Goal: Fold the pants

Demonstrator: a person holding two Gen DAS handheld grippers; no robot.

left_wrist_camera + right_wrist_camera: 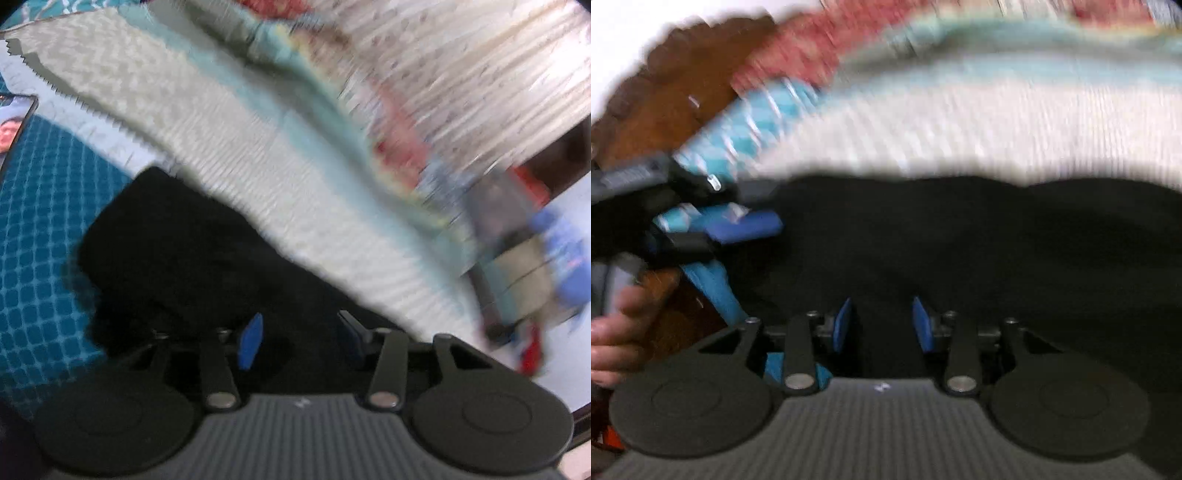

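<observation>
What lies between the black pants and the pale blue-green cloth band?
A white ribbed cloth lies between the black pants and the pale blue-green band, clearest in the left wrist view.

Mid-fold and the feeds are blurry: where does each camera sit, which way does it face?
Left wrist: on the left gripper, facing down along its fingers at the black pants on a white cover.
Right wrist: on the right gripper, facing down at the pants; the left gripper and a hand show at left.
Shared: pants, white cover.
</observation>
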